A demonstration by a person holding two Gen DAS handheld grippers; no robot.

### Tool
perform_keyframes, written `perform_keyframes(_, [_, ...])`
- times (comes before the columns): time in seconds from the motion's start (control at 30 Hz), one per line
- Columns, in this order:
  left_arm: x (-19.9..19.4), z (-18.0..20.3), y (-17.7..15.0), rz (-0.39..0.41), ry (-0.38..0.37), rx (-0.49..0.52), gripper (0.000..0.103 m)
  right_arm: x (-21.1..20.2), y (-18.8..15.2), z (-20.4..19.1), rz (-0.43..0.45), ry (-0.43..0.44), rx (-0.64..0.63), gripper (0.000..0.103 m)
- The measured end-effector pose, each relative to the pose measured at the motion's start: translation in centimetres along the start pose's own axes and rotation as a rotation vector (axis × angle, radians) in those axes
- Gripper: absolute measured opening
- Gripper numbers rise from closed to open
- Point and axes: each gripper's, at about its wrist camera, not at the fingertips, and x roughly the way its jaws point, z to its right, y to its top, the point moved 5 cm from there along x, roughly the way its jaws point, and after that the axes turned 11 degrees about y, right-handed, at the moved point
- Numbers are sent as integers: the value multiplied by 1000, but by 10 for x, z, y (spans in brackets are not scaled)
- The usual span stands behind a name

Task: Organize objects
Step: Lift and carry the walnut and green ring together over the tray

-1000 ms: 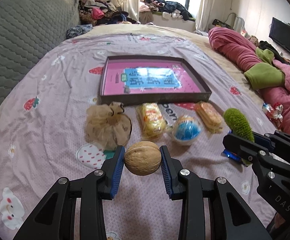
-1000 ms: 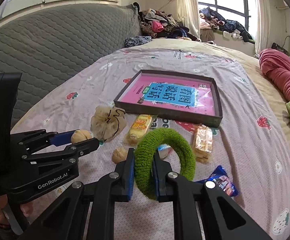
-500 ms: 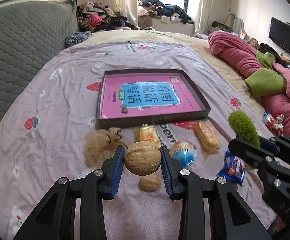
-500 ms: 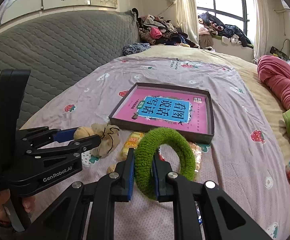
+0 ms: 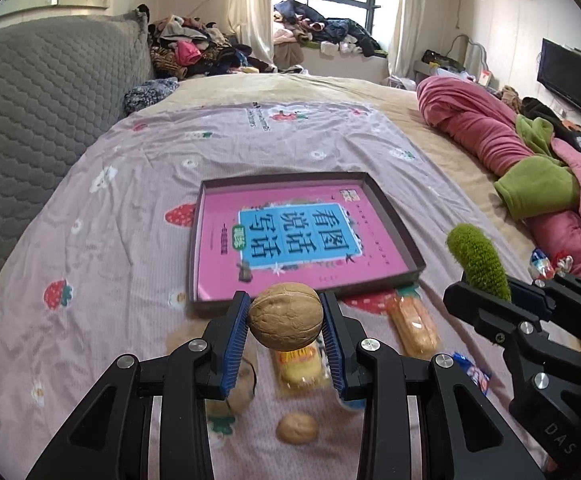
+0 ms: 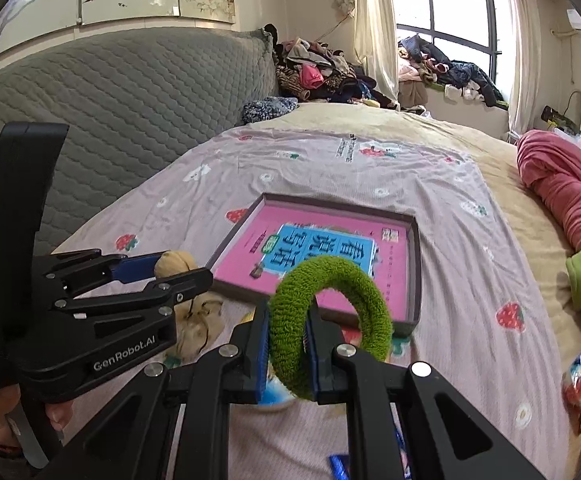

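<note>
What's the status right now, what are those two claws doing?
Left gripper shut on walnut. Right gripper shut on green ring. Both short of the tray. Nothing blocking; snacks lie below.

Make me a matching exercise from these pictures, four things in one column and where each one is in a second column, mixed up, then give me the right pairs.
Things:
1. walnut
2. green hair tie
3. pink book
4. second walnut

Places:
A. lying inside the shallow box
B. clamped in the right tool
C. loose on the bedsheet, below the left tool
D. clamped in the left tool

Pairs: 1-D, 2-B, 3-A, 4-C
</note>
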Motion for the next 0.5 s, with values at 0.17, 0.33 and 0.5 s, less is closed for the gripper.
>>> perform_keyframes(0.17, [17,2,16,-4,9,12,37,10,17,9,9,-4,-6,16])
perform_keyframes(0.33, [41,2,32,-17,10,10,37,28,31,24,0,-6,3,16])
perform_keyframes(0.5, [72,4,45,-42,7,4,37,51,45,41,-16,-21,-6,16])
